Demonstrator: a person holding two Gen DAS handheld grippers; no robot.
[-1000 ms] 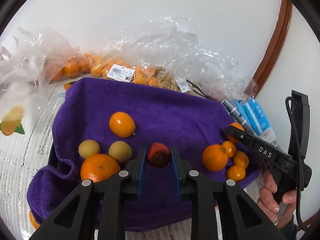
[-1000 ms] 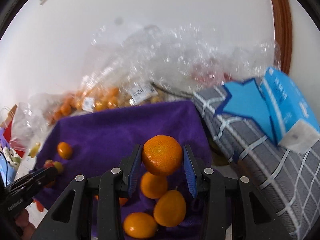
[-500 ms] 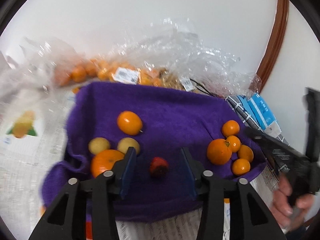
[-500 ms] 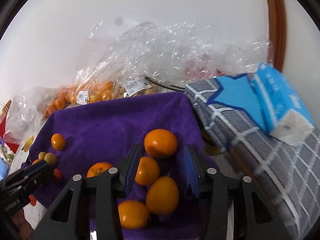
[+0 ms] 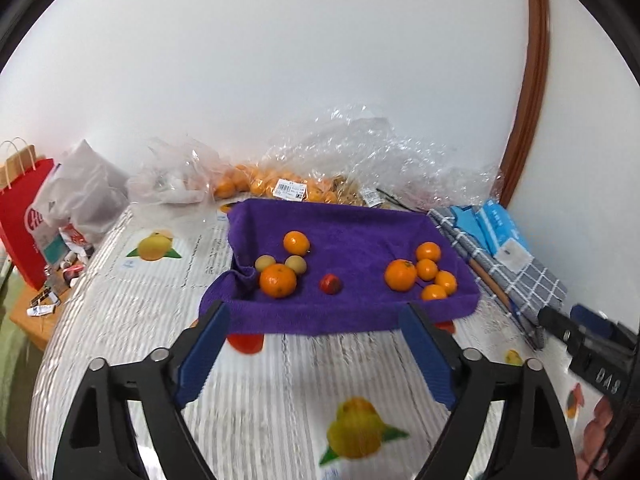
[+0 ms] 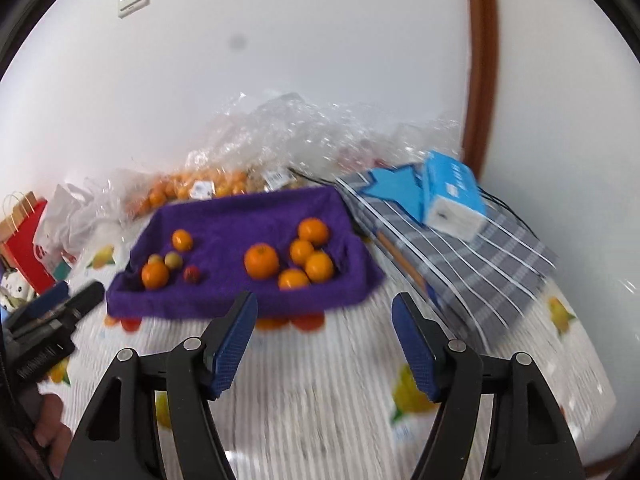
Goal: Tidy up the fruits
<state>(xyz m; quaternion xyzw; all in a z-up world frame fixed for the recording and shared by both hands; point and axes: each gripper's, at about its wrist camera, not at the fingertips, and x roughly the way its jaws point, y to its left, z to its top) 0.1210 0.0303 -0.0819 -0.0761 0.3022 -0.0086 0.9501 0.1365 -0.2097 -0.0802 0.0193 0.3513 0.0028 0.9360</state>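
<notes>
Both claws have let go and pulled back from the purple towel [image 5: 352, 224], jaws just spread apart and empty: left claw [image 5: 316, 356], right claw [image 6: 324, 344]. The small red fruit [image 5: 330, 283] now lies beside the left cluster, the orange [image 6: 313, 230] with the right group, so this round of sorting looks done.

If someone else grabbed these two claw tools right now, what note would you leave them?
Left gripper: open, empty, jaws just opened.
Right gripper: open, empty, jaws just opened.
On the purple towel: red fruit with a big orange and two yellow fruits at the left; five oranges grouped at the right.
Left: bagged fruit behind the towel is unsorted.
</notes>
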